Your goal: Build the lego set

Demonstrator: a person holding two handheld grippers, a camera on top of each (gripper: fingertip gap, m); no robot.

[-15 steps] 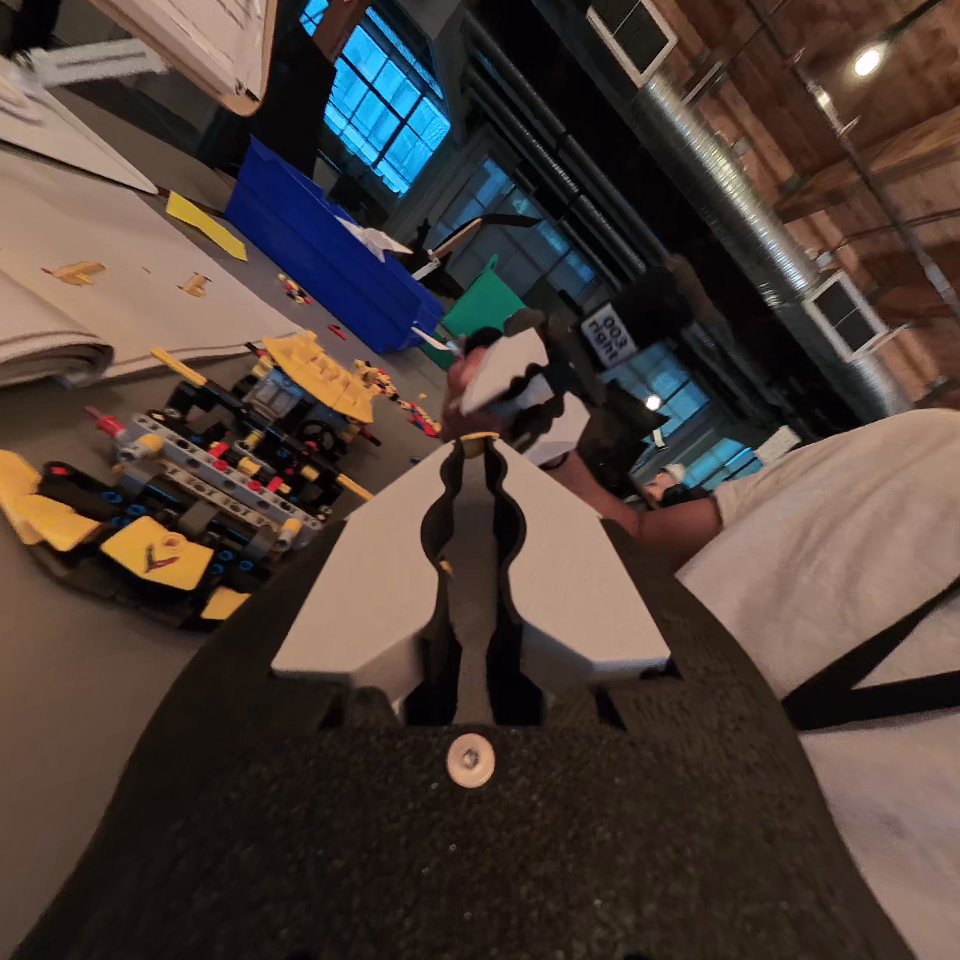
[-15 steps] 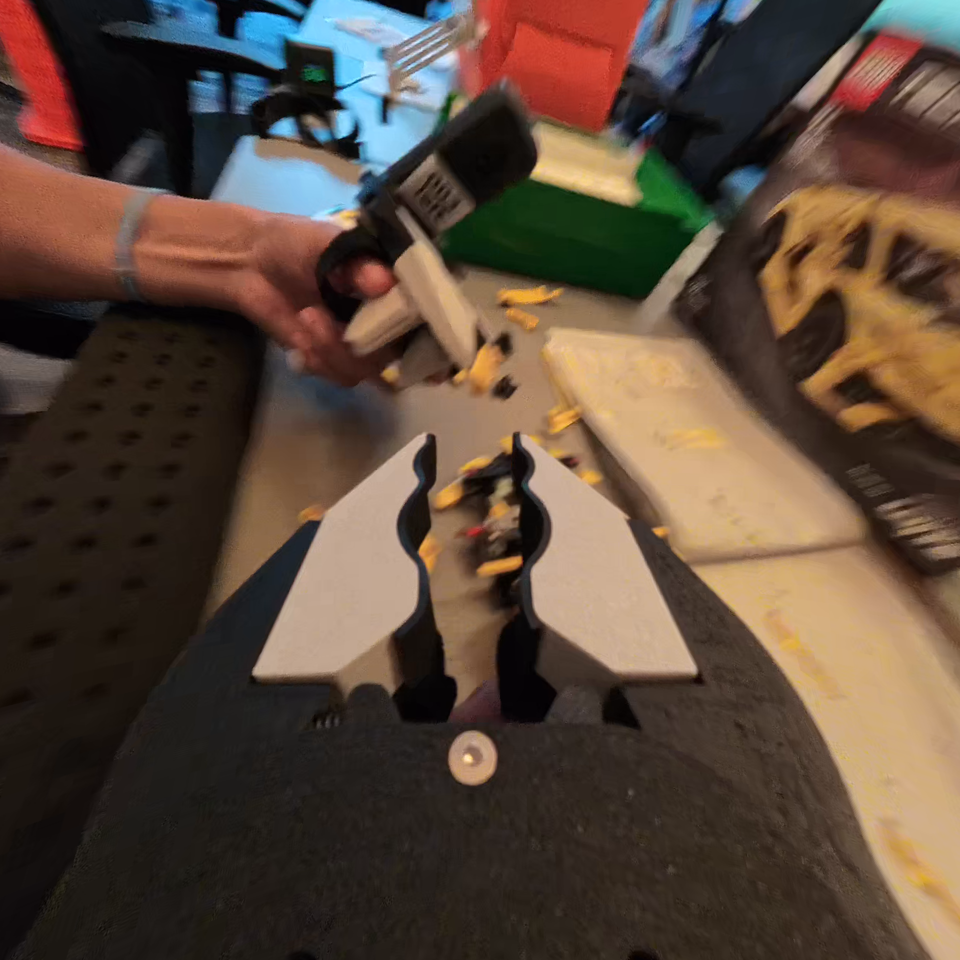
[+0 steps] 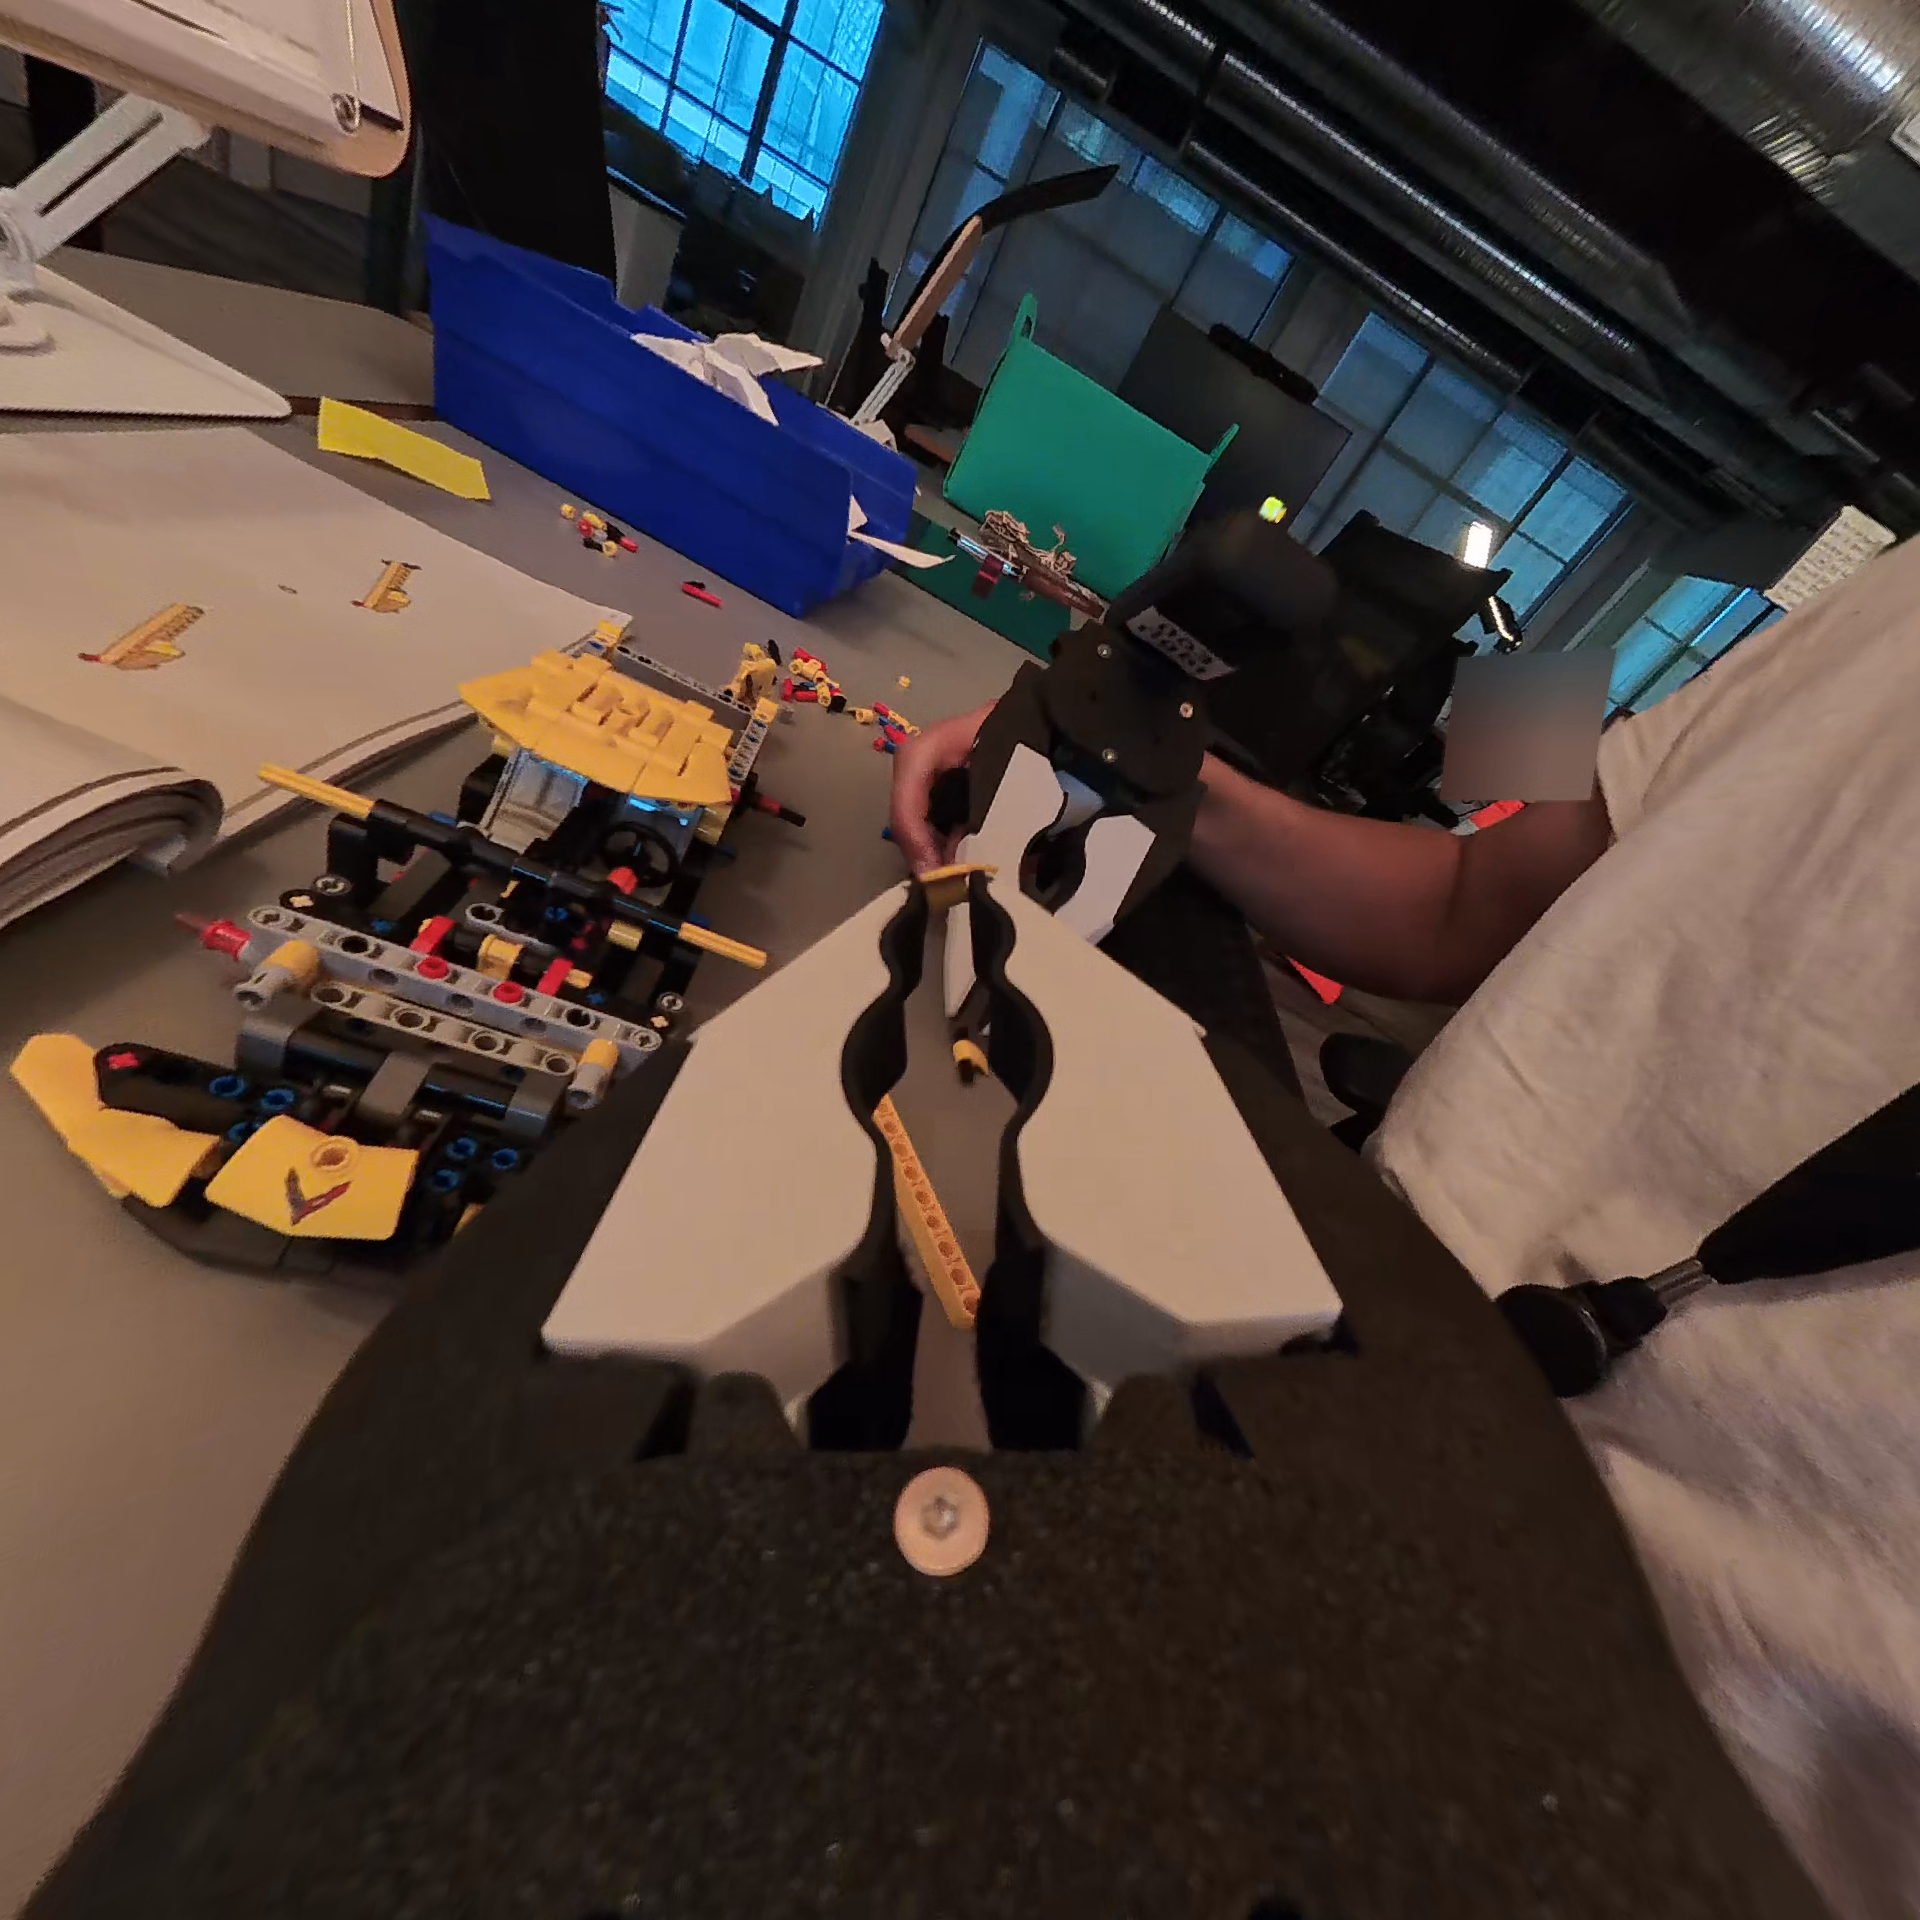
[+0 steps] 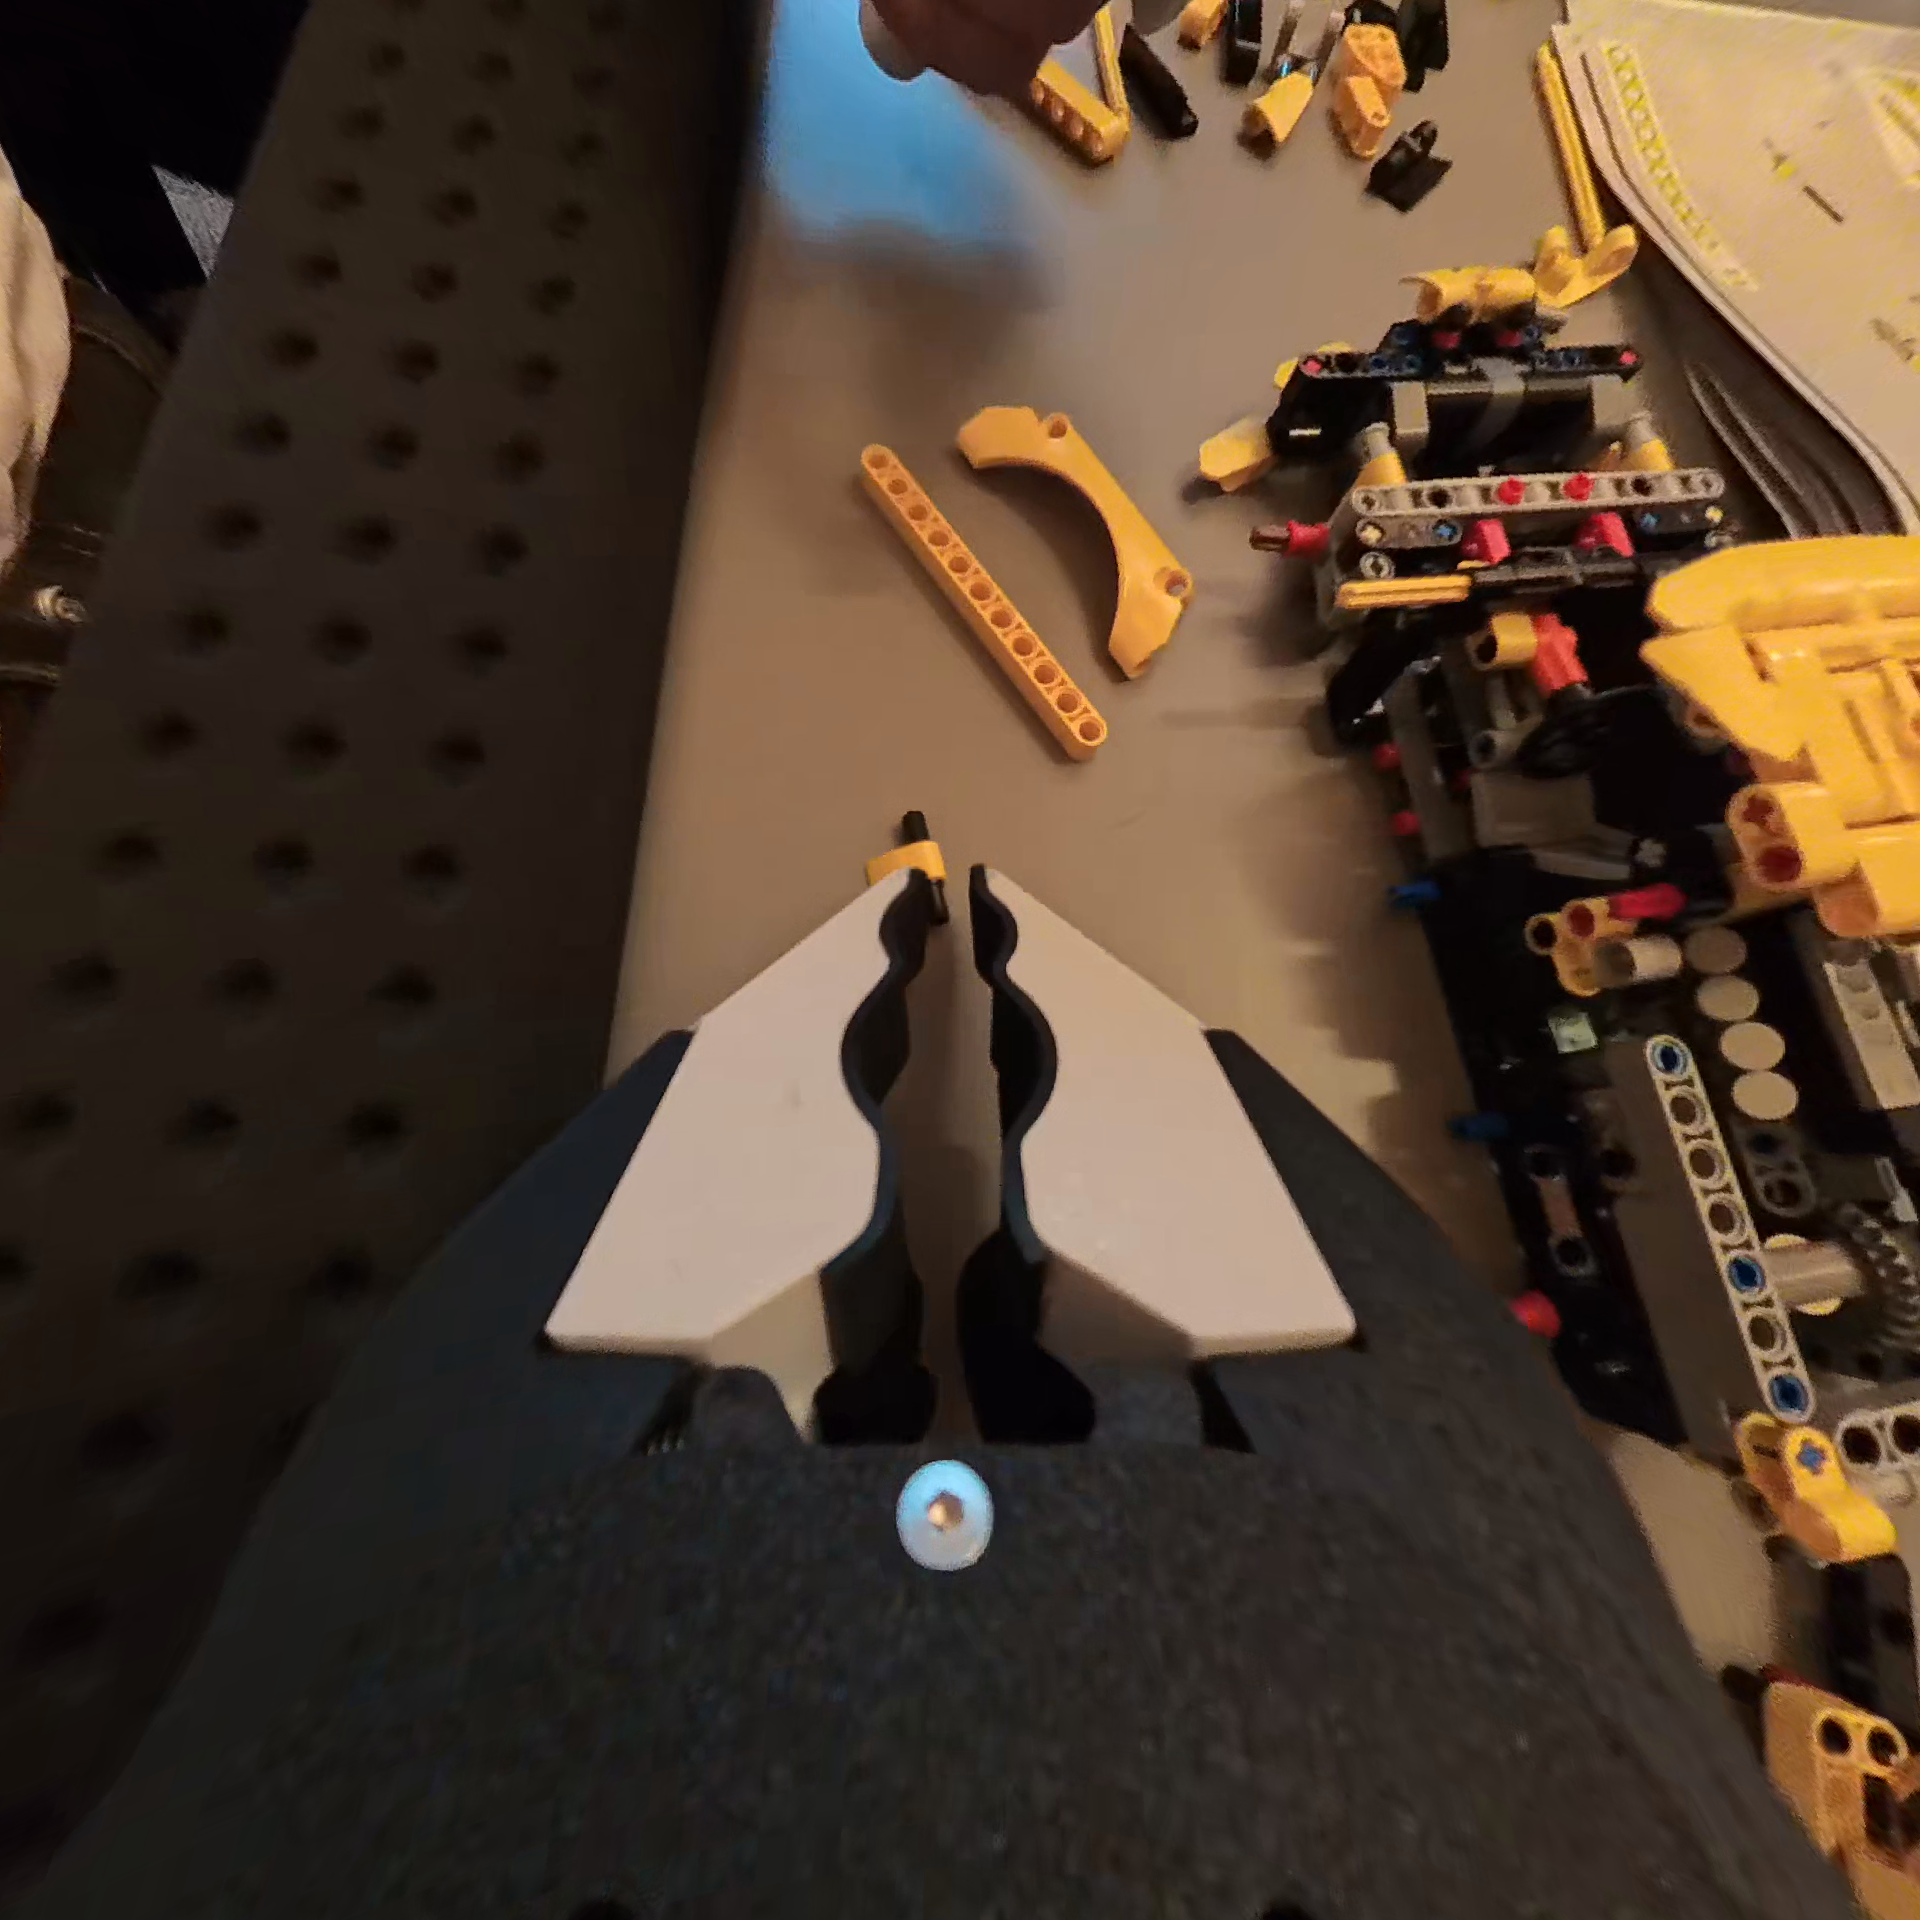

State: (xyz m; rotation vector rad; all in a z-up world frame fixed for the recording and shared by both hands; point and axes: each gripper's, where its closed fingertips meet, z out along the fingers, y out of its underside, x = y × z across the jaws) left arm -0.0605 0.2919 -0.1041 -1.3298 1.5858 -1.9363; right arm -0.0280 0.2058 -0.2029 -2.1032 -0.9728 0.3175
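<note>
At the tips of the left gripper (image 3: pixel 948 894) a small yellow piece (image 3: pixel 954 878) is pinched, held up off the table (image 3: pixel 125 1455), likely for fitting. The right gripper (image 4: pixel 948 891), nearly closed, nips a yellow connector on a black pin (image 4: pixel 914 864), its long axis pointing forward and away from the gripper. Beyond it a long yellow beam (image 4: pixel 982 603) lies flat on a diagonal, just beside a curved yellow panel (image 4: pixel 1091 530). Farther right the half-built car (image 4: pixel 1558 790) stretches along the table's far side.
</note>
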